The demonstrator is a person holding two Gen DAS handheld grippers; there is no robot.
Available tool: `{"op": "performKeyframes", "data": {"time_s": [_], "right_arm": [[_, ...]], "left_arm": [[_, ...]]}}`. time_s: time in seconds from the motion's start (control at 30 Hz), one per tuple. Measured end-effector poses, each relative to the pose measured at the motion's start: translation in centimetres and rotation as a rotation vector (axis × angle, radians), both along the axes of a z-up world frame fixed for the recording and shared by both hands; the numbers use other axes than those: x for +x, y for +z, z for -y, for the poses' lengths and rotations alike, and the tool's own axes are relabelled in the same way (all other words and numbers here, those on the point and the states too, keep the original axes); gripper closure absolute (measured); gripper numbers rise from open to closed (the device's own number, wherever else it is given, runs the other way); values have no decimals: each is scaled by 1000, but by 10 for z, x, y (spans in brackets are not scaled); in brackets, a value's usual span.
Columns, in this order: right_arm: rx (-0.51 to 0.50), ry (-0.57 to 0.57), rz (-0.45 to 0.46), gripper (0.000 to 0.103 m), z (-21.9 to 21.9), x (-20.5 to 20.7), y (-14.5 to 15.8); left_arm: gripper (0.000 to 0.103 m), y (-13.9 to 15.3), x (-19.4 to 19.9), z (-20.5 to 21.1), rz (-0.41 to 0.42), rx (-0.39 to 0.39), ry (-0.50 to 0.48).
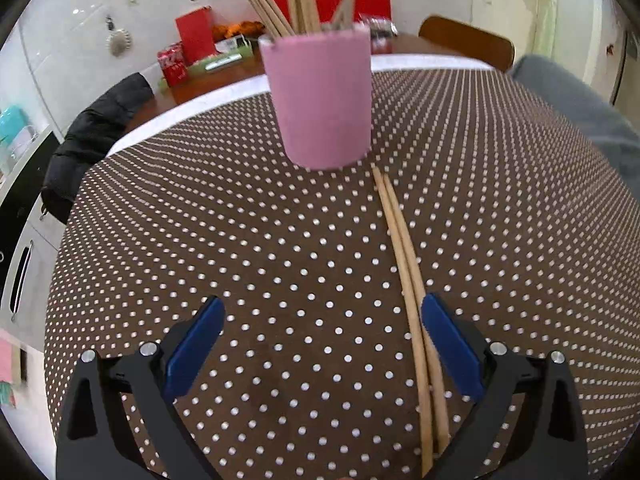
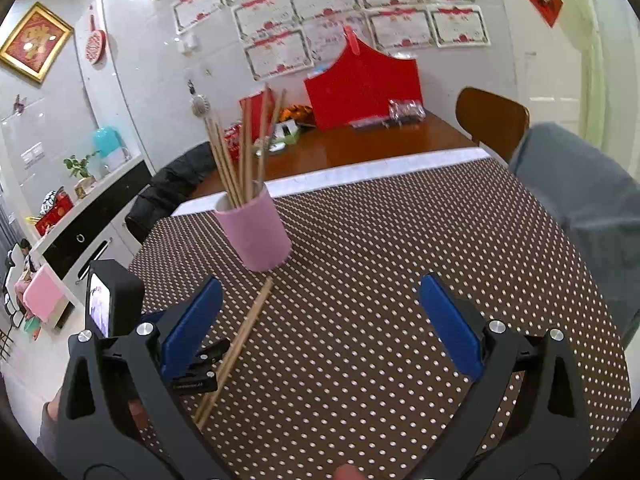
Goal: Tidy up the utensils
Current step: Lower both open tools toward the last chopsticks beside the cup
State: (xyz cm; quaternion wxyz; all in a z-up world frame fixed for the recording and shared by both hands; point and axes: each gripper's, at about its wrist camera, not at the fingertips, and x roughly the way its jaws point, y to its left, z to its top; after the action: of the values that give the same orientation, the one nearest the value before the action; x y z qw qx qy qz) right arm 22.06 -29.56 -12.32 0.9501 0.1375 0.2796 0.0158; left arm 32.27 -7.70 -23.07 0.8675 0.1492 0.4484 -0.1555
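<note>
A pink cup (image 1: 323, 100) stands on the brown dotted tablecloth (image 1: 240, 240) with several wooden chopsticks upright in it. Two loose chopsticks (image 1: 404, 264) lie side by side on the cloth, running from the cup's base toward me. My left gripper (image 1: 322, 332) is open and empty, low over the cloth, its right finger just beside the loose pair. In the right wrist view the cup (image 2: 256, 232) is ahead on the left and the loose chopsticks (image 2: 240, 336) lie below it. My right gripper (image 2: 318, 320) is open and empty, to the right of them.
A grey cloth (image 2: 588, 208) lies at the table's right edge. A wooden chair (image 2: 492, 120) stands behind it. A dark jacket (image 1: 96, 136) hangs at the far left. Red boxes (image 2: 360, 88) and clutter sit on the bare wooden tabletop beyond. The left gripper's body (image 2: 116, 300) is at the left.
</note>
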Motion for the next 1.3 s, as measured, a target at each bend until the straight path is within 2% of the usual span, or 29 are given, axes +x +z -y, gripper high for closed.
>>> {"op": "performKeyframes", "data": {"time_s": [0.13,0.2,0.4,0.47,0.53,0.57,0.63,0.73,0.97,1.0,1.03,1.1,1.17,1.2,1.23,1.3], "right_arm": [[8,-17,-28,6,8,2,-9],[9,-19,-38,6,11,4,-12],[-10,3,-88,6,6,10,-23],[-7,23,-122,6,0,14,-31],[-8,41,-151,6,-6,16,-38],[-8,49,-166,6,-10,17,-42],[-4,62,-198,6,-17,21,-51],[-5,74,-238,6,-27,25,-62],[-18,166,-338,6,-78,61,-93],[-27,179,-348,7,-87,68,-96],[-37,186,-353,12,-94,72,-98],[-68,215,-366,20,-110,82,-103],[-183,220,-347,41,-127,86,-104],[-243,230,-338,60,-134,84,-104],[-271,252,-324,71,-138,80,-103],[-283,292,-318,78,-136,72,-101]], "left_arm": [[6,-7,7,2,-13,5,-7],[6,-10,13,4,-9,33,-7],[6,-10,32,4,-25,14,-45],[17,-9,34,8,-35,-8,-87],[48,-8,41,6,-77,-72,-129],[54,-7,41,6,-79,-81,-135],[74,-6,38,7,-71,-79,-153],[86,-6,32,2,-69,-79,-151],[85,-7,19,-32,-44,-92,-60],[78,-7,19,-38,-41,-90,-50],[62,-8,17,-42,-36,-81,-33],[47,-9,20,-53,-17,-47,25],[45,-10,26,-63,-28,-74,48],[45,-11,28,-65,-35,-84,49],[45,-11,29,-67,-36,-89,45],[45,-12,31,-67,-28,-82,29]]}}
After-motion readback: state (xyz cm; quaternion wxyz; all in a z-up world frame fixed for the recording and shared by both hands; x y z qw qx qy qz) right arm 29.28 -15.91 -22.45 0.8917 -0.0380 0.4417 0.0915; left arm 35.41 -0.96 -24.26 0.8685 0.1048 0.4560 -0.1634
